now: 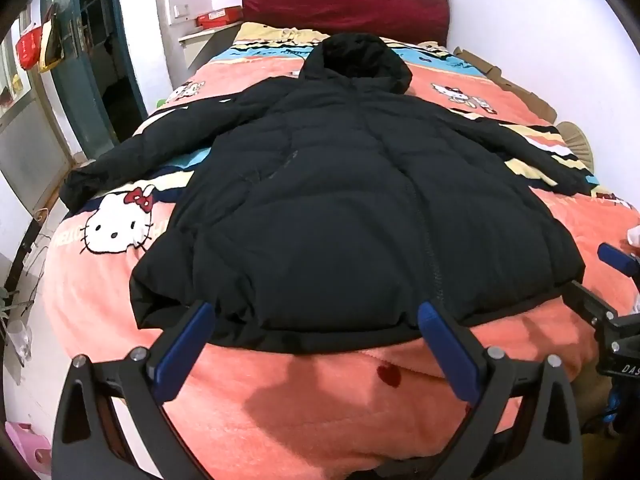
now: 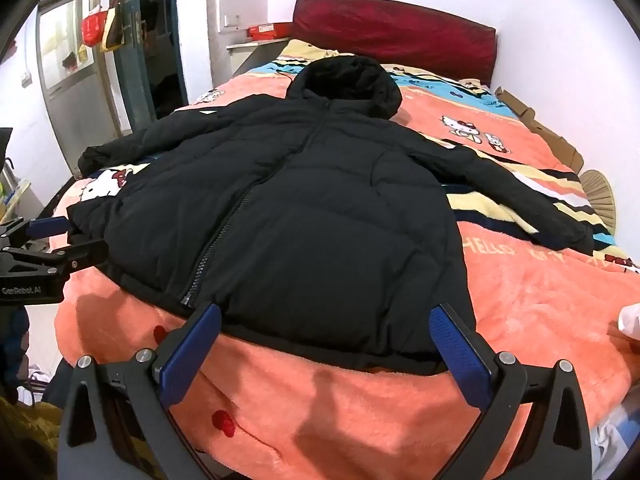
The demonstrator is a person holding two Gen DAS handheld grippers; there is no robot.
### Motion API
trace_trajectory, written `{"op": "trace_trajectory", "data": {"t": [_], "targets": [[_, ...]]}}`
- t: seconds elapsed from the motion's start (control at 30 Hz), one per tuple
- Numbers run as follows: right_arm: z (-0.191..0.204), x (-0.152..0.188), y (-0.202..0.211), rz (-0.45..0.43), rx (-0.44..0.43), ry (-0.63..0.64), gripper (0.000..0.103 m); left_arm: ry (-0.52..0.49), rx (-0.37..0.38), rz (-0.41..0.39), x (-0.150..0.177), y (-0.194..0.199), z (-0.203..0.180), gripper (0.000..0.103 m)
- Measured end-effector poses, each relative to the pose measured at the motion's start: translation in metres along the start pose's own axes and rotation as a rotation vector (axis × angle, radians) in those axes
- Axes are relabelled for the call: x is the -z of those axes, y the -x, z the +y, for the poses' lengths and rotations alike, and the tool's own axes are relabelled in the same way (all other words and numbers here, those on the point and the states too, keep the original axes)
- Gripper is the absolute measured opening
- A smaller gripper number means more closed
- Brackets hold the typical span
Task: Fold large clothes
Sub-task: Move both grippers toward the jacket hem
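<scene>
Black hooded puffer jacket spread front-up on the pink cartoon blanket; zip closed, hood toward 12 o'clock near the red headboard, hem toward 6 o'clock at the near bed edge; sleeves splayed toward 9 and 3 o'clock. Left gripper released, jaws spread wide, blue pads flanking the hem's left half without pressing it; right gripper likewise released, jaws wide, poised over the hem's right half near the zipper pull; each tool appears at the edge of the other's view. Step in hand, as judged: taking a first hold before any fold is made. To do it well: bring each sleeve in across the chest before folding the body; pinch through shell and filling together, since slippery padded fabric may slide from a shallow bite; lift low and lay the sleeve flat, letting trapped air escape; keep both hands level so the hem stays square.
</scene>
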State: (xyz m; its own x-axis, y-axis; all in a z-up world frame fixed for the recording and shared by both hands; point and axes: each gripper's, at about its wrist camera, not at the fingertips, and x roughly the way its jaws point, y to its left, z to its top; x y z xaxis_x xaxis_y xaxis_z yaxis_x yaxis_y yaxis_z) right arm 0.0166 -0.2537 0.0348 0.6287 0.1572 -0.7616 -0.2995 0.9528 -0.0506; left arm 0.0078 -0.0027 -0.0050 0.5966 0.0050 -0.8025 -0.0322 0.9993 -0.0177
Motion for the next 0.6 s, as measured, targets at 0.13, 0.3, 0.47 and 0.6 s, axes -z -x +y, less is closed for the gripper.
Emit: {"op": "trace_trajectory", "data": {"t": [0.13,0.3,0.47,0.6], "targets": [[-0.003,-0.002,-0.003,0.007,0.005,-0.001,0.102,0.009,-0.006,0.0,-0.001,-0.002,0.0,0.103],[-0.004,-0.004,-0.009,0.013,0.007,-0.001,0.102,0.022,-0.011,0.009,-0.004,-0.004,0.006,0.103],[-0.004,-0.006,-0.013,0.02,0.01,0.008,0.102,0.027,-0.013,0.021,-0.003,-0.008,0.009,0.103],[-0.006,-0.008,-0.016,0.025,0.011,0.006,0.102,0.017,0.0,0.03,-0.003,-0.009,0.007,0.103]]}}
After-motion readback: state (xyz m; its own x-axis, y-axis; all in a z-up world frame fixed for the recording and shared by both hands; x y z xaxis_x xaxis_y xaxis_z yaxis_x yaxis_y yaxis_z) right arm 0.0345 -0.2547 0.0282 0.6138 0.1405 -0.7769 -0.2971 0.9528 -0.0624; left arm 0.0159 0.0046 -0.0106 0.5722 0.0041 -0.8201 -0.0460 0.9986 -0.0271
